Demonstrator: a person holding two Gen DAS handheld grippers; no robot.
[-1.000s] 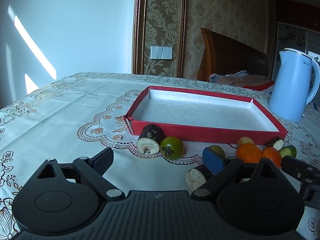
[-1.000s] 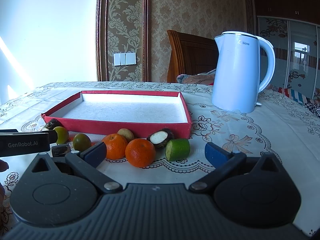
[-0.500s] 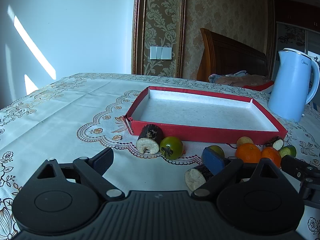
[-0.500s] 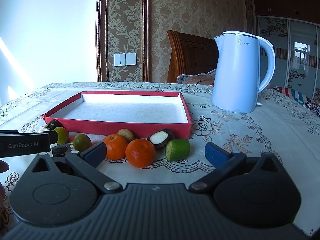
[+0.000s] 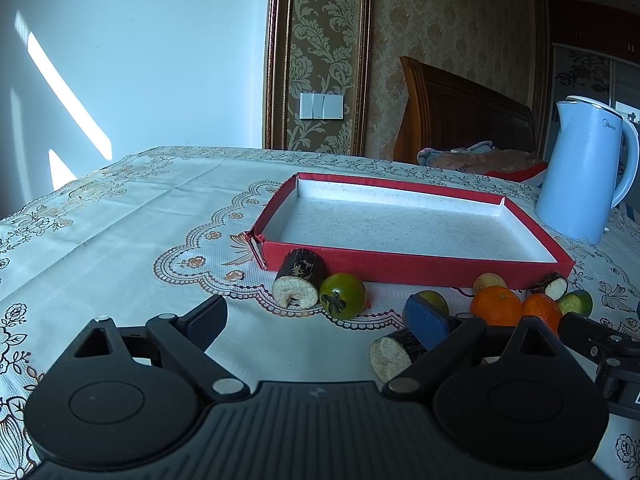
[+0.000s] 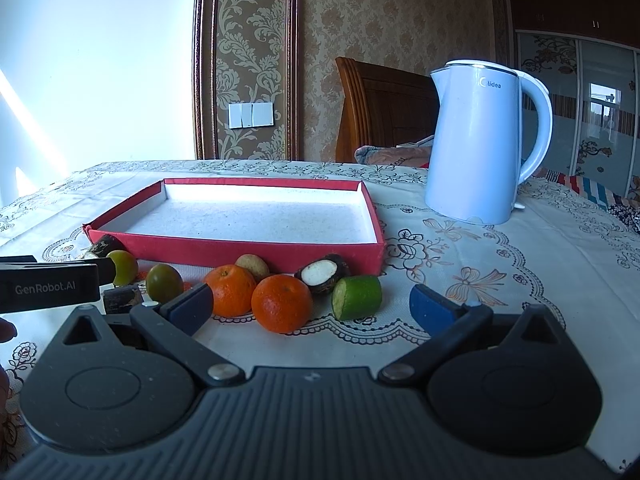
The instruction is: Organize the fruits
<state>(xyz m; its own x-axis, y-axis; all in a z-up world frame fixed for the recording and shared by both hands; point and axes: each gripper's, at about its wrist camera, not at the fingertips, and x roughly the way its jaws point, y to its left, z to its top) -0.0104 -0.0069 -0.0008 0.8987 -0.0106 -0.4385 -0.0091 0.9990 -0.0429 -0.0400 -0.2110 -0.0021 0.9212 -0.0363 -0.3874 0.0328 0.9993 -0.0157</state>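
My right tool (image 6: 310, 306) is released, and the round orange fruit (image 6: 282, 303) sits on the desk just ahead between its fingers, nearer than the empty red tray (image 6: 240, 249)

Left gripper (image 5: 316, 320): black ribbed body, 2 round hubs, silver pivot screws, blue pads (image 5: 426, 320). Right gripper (image 6: 312, 306): same build; "GenRobot.AI" printed white on left unit's side.

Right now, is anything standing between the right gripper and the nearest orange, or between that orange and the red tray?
Nothing visible blocks the open right gripper from the nearest orange. Toward the red tray, a small tan fruit sits just behind it against the tray's front wall.
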